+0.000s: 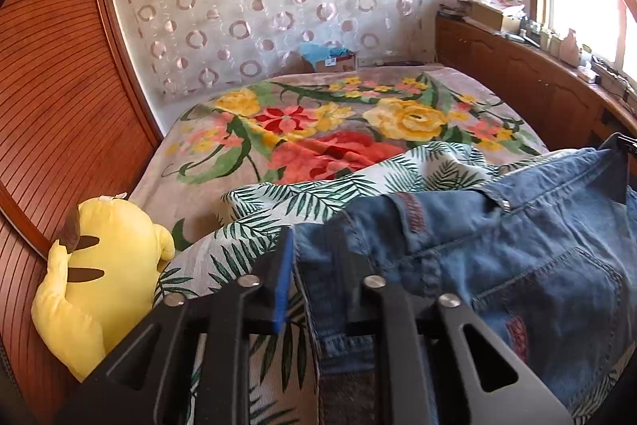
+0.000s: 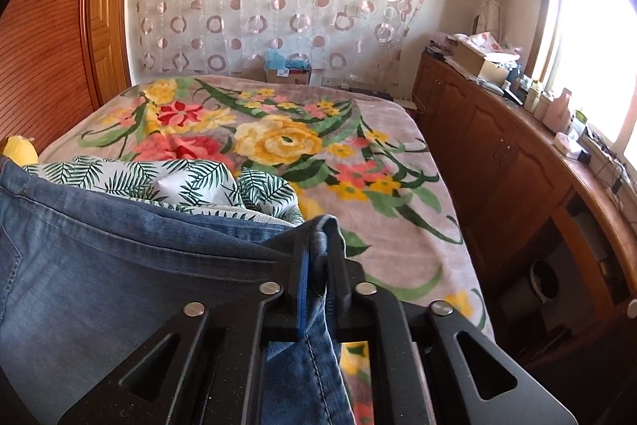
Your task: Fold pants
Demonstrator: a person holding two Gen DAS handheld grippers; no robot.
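Note:
Blue denim pants [image 1: 497,249] hang stretched between my two grippers above the bed, waistband and back pocket showing in the left wrist view. My left gripper [image 1: 296,245] is shut on one corner of the waistband. My right gripper [image 2: 320,237] is shut on the other corner, with the pants [image 2: 119,265] spreading to its left. The right gripper's black tip also shows in the left wrist view [image 1: 617,162]. The legs of the pants drop below both views and are hidden.
A bed with a floral blanket [image 2: 358,130] lies ahead. A palm-leaf print cloth [image 1: 318,194] is bunched on it under the pants. A yellow plush toy [image 1: 95,265] sits at the bed's left by the wooden wardrobe [image 1: 59,106]. A cluttered wooden cabinet [image 2: 497,146] runs along the right.

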